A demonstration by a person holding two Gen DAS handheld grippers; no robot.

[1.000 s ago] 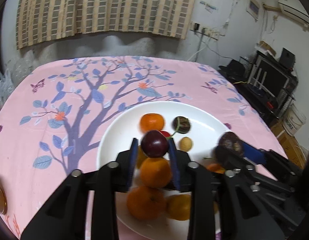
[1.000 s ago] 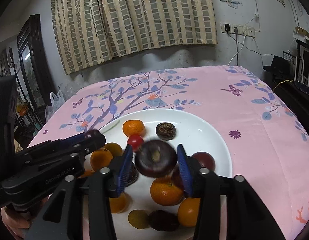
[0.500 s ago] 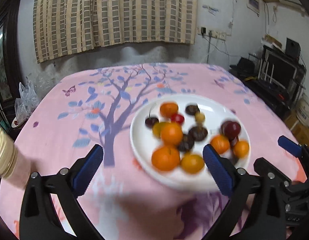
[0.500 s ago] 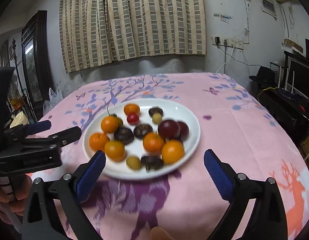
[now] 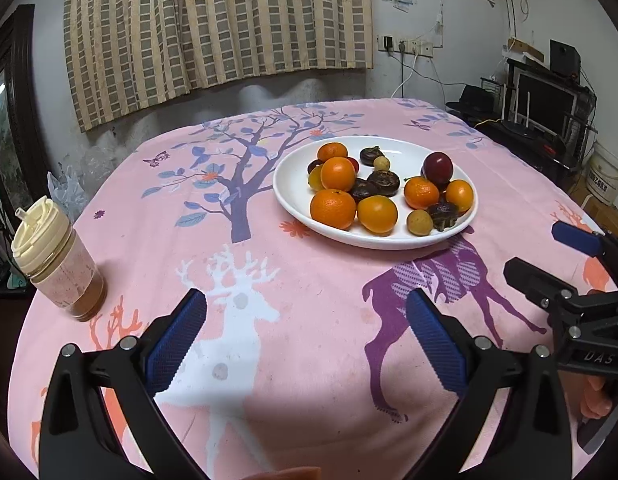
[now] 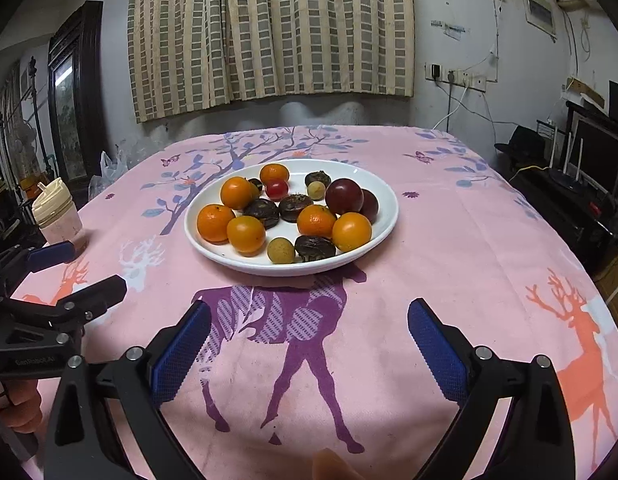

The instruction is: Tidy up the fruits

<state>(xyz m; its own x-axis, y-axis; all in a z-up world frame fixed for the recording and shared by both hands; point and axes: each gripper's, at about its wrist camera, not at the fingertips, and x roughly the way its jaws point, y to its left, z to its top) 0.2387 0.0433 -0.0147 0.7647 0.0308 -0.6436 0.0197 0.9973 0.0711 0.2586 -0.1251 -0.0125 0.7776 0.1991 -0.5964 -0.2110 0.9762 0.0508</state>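
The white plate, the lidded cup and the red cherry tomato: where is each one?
White plate (image 6: 383, 222): right wrist view, on its bare right rim.
Lidded cup (image 5: 53, 252): left wrist view, on its cream lid.
Red cherry tomato (image 6: 277, 189): right wrist view, on its middle.

Table (image 5: 317, 360) w/ pink cloth (image 6: 449, 240), printed w/ tree, deer, butterflies. On it: 1 white plate (image 5: 293, 196) of fruit toward the far side, approx mid-table; 1 lidded jar (image 5: 57, 256) w/ cream cap standing upright near the left edge, well apart from plate (image 6: 373, 184).
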